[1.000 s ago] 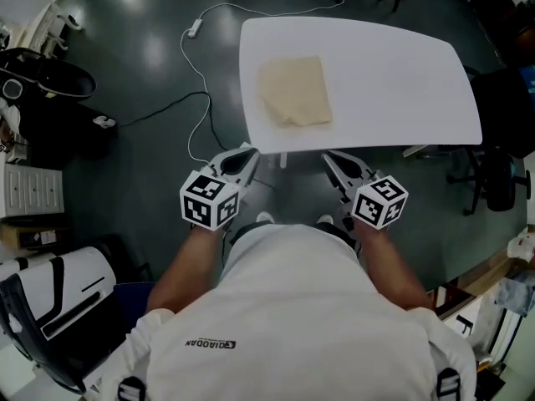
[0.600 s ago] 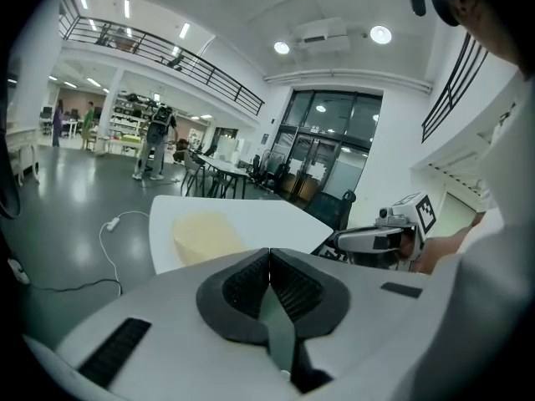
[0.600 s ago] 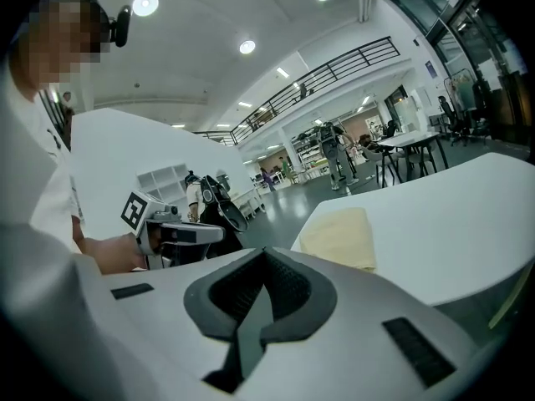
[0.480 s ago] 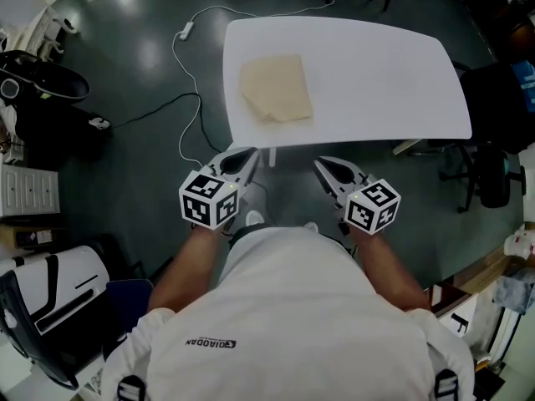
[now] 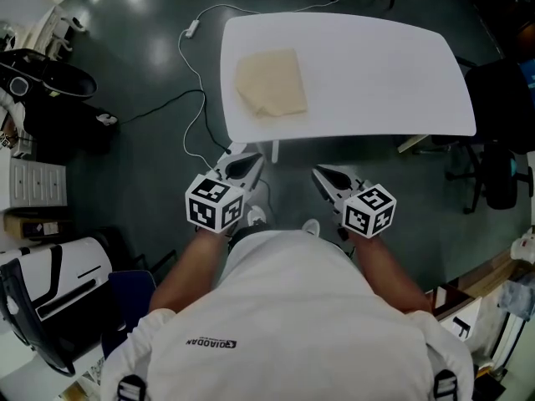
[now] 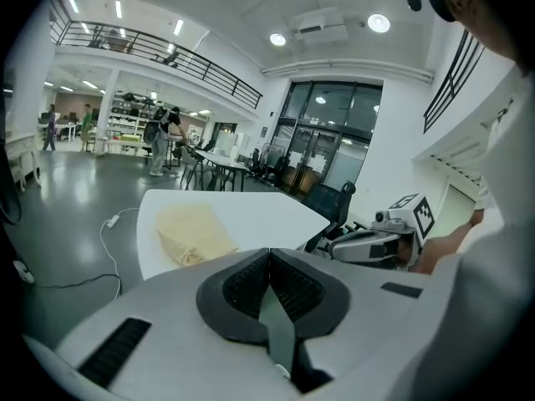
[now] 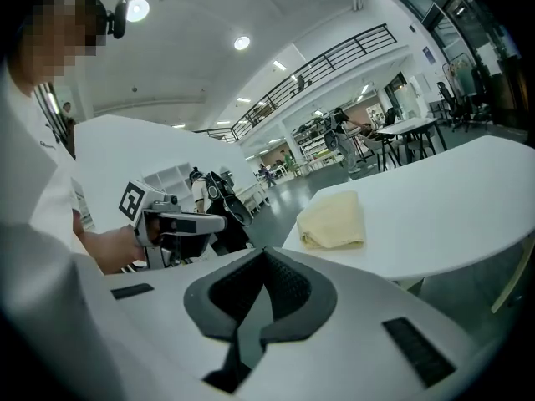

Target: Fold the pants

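Note:
The pale yellow pants (image 5: 270, 83) lie folded into a small bundle on the left part of the white table (image 5: 376, 73); they also show in the left gripper view as pants (image 6: 192, 232) and in the right gripper view as pants (image 7: 334, 220). My left gripper (image 5: 242, 167) is held off the table's near edge over the floor, jaws shut and empty. My right gripper (image 5: 328, 179) is beside it, also off the table, shut and empty. Each gripper sees the other: right gripper (image 6: 368, 245), left gripper (image 7: 180, 224).
A white cable (image 5: 196, 73) trails over the dark floor left of the table. Dark office chairs (image 5: 493, 115) stand at the table's right end. White cabinets and gear (image 5: 38, 182) crowd the left side. People and other tables stand far back in the hall.
Both grippers have drawn back from the table's near edge toward the person, so the gap to the table has grown. The folded pants have stayed where they lay.

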A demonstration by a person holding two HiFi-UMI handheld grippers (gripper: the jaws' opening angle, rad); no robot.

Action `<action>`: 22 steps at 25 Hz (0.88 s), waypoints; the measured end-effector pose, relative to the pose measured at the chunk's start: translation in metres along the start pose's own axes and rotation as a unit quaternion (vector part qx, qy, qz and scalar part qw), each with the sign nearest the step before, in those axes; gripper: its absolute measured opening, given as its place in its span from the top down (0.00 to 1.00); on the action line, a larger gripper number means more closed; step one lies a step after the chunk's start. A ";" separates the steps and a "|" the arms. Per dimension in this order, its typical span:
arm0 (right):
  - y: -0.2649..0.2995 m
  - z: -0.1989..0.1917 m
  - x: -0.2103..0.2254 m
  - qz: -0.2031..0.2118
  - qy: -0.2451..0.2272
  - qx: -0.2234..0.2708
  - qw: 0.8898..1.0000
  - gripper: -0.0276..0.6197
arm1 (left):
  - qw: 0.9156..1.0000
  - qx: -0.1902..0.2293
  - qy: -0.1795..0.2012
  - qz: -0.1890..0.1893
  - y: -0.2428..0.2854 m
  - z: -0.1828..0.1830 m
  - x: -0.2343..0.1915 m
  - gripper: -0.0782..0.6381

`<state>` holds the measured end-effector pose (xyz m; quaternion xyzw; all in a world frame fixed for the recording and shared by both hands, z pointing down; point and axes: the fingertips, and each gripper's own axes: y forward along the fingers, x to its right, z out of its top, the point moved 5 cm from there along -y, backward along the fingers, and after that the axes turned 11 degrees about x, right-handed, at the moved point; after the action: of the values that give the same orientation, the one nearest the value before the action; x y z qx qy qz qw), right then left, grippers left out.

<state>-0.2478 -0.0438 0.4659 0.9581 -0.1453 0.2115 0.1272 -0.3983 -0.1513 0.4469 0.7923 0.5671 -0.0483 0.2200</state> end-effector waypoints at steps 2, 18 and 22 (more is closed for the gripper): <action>-0.002 -0.001 0.002 0.003 0.012 0.003 1.000 0.93 | 1.000 -0.002 0.004 -0.001 0.001 0.000 0.005 0.85; -0.009 0.003 -0.002 0.020 0.031 0.017 0.999 0.93 | 1.000 -0.001 0.014 0.003 -0.003 0.002 0.015 0.85; -0.007 0.003 -0.004 0.019 0.029 0.016 0.999 0.93 | 1.000 0.002 0.014 0.005 -0.005 0.004 0.012 0.85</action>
<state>-0.2476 -0.0370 0.4600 0.9505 -0.1566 0.2440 0.1118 -0.3980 -0.1405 0.4381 0.7960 0.5661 -0.0370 0.2109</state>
